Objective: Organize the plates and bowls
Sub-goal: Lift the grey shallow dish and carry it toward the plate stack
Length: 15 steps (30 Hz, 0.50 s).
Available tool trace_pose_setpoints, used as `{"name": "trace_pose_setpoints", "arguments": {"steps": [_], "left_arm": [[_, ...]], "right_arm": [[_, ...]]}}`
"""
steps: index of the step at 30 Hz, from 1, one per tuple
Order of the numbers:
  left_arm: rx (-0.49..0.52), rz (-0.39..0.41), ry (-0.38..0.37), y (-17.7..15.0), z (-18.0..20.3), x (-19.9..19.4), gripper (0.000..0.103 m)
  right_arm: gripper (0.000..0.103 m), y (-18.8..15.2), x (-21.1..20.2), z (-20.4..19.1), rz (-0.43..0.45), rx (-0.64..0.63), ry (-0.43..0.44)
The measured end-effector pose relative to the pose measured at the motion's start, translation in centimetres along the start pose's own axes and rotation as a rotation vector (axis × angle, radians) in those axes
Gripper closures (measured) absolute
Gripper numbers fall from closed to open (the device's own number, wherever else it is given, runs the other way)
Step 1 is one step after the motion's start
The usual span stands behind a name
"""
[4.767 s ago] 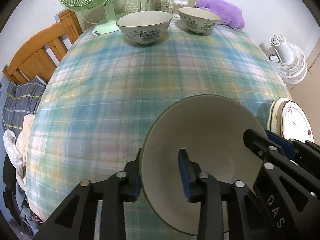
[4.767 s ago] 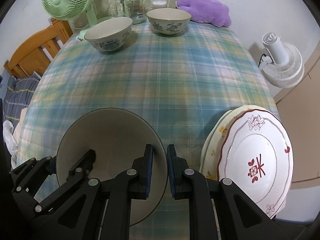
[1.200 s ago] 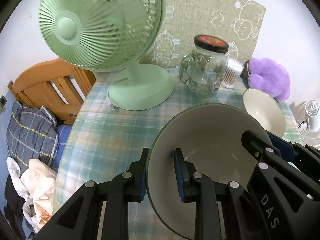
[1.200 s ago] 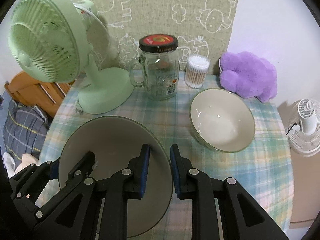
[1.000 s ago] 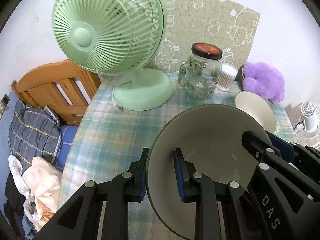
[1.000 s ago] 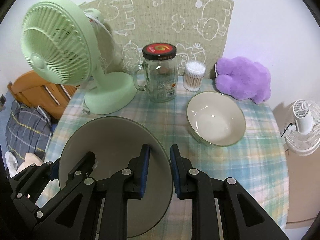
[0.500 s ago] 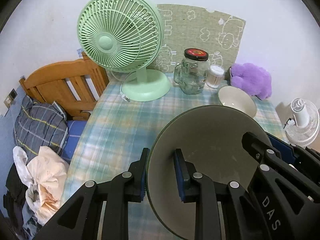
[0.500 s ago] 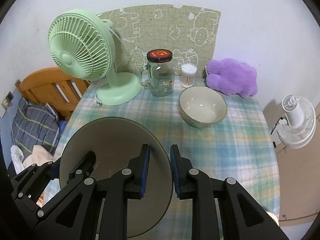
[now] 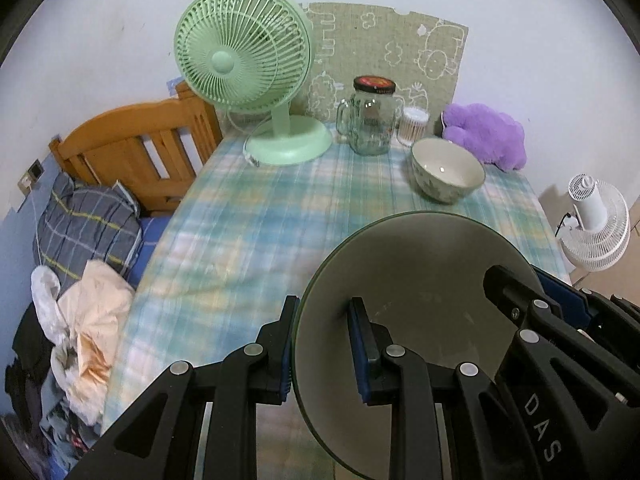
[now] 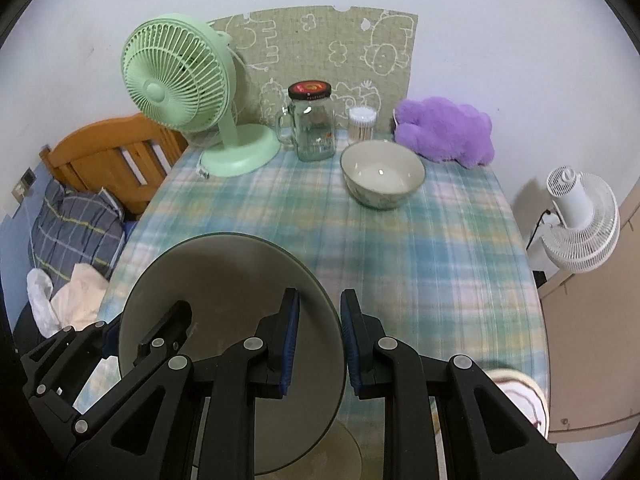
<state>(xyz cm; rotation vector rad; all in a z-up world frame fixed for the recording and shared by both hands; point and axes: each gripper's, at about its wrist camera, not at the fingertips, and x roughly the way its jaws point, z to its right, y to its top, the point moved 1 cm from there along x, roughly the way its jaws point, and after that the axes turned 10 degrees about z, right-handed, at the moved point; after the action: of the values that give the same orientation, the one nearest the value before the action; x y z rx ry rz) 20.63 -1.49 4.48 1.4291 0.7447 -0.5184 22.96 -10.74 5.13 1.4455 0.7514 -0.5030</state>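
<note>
We hold one bowl (image 9: 416, 320) off the worktop (image 10: 420, 248) between both grippers: the left gripper (image 9: 322, 346) is clamped on its left rim, the right gripper (image 10: 318, 344) on its right rim. The second bowl (image 10: 382, 174) stands straight ahead at the far edge, slightly right, so the right gripper is nearer. A plate (image 10: 520, 394) shows at the near right corner.

Plain white wall (image 10: 500, 40) at far side, beige cartoon-print mat (image 10: 320, 52) leaning on it. Table with green-blue plaid cloth (image 10: 440, 260). Far end: mint desk fan (image 10: 180, 80) left, lidded glass jar (image 10: 312, 124), cotton swab tub (image 10: 362, 122), purple plush (image 10: 444, 132) right. Wooden bed frame (image 9: 136, 140) left, striped pillow (image 9: 84, 224), heaped clothes (image 9: 80, 320) nearer. White floor fan (image 10: 580, 220) right. Even indoor light.
</note>
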Motion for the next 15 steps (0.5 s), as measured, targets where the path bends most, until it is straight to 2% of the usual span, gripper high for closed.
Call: {"name": "trace_pose_setpoints", "arguments": {"steps": [15], "left_arm": [[0.002,-0.060,0.003,-5.8,2.0,-0.9,0.080]], "right_arm": [[0.078,-5.9,-1.3,2.3,-0.058,-0.008,0.037]]}}
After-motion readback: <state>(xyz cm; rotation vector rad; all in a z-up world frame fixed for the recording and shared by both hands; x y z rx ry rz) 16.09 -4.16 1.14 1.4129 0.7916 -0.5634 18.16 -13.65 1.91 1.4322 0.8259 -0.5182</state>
